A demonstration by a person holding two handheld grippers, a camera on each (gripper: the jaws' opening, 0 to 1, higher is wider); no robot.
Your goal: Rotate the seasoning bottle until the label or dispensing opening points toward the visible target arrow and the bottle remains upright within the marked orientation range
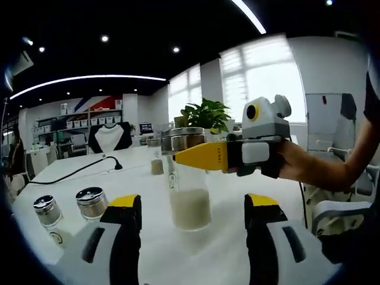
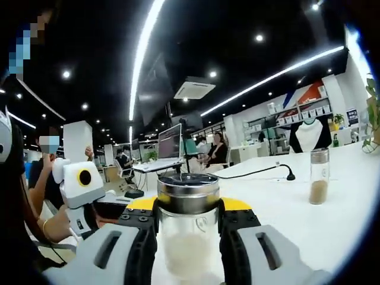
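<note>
Two small shakers [image 1: 68,209] off to the left on the white table [image 1: 237,196], then the seasoning bottle [image 1: 187,178] standing upright mid-table, clear glass with a steel cap, about a third full of pale powder. Left gripper [image 1: 193,222] wide open, short of it. Right gripper [image 2: 188,228] clamped just under the cap. Probably light, rigid, slick glass, so best held high and twisted gently. No arrow spotted.
</note>
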